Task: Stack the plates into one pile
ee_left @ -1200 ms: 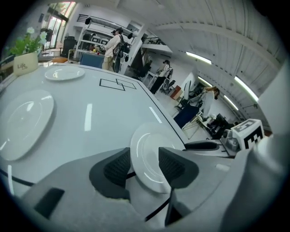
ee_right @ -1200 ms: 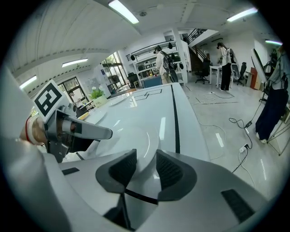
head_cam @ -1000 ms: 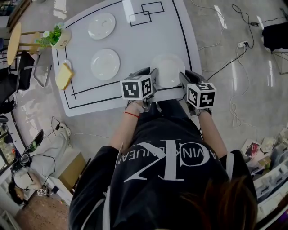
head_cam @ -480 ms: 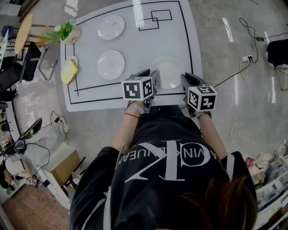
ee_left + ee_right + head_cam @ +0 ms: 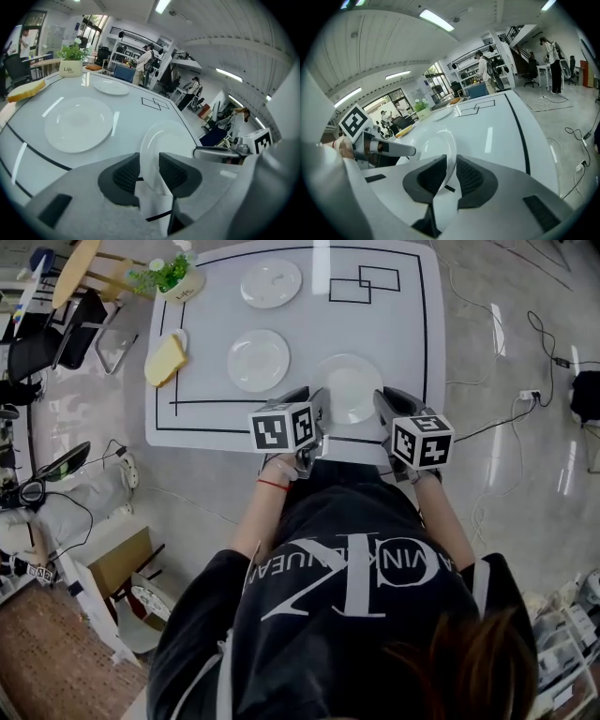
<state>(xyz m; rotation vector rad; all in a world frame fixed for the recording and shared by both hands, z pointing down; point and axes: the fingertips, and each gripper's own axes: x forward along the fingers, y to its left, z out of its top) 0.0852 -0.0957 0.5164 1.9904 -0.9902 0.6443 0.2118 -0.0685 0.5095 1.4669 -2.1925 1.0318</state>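
- My right gripper (image 5: 450,161) has just been closing its jaws. They now pinch the right rim of the plate (image 5: 349,388), and my left gripper (image 5: 149,159) clamps the opposite rim.
- That plate is by the near edge of the table (image 5: 403,352), toward its right corner. It looks ready to carry onto the middle plate (image 5: 258,360).
- The plant pot (image 5: 69,70) at the far left corner reads "Life". My shirt (image 5: 309,634) print reads only partly: "VINK".

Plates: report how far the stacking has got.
Done: nothing stacked. In hand: the left claw and right claw pinch opposite rims of the near plate; the right's jaws have just been closing on it. Remaining: probably set it on the middle plate, then add the far plate, both lying apart.
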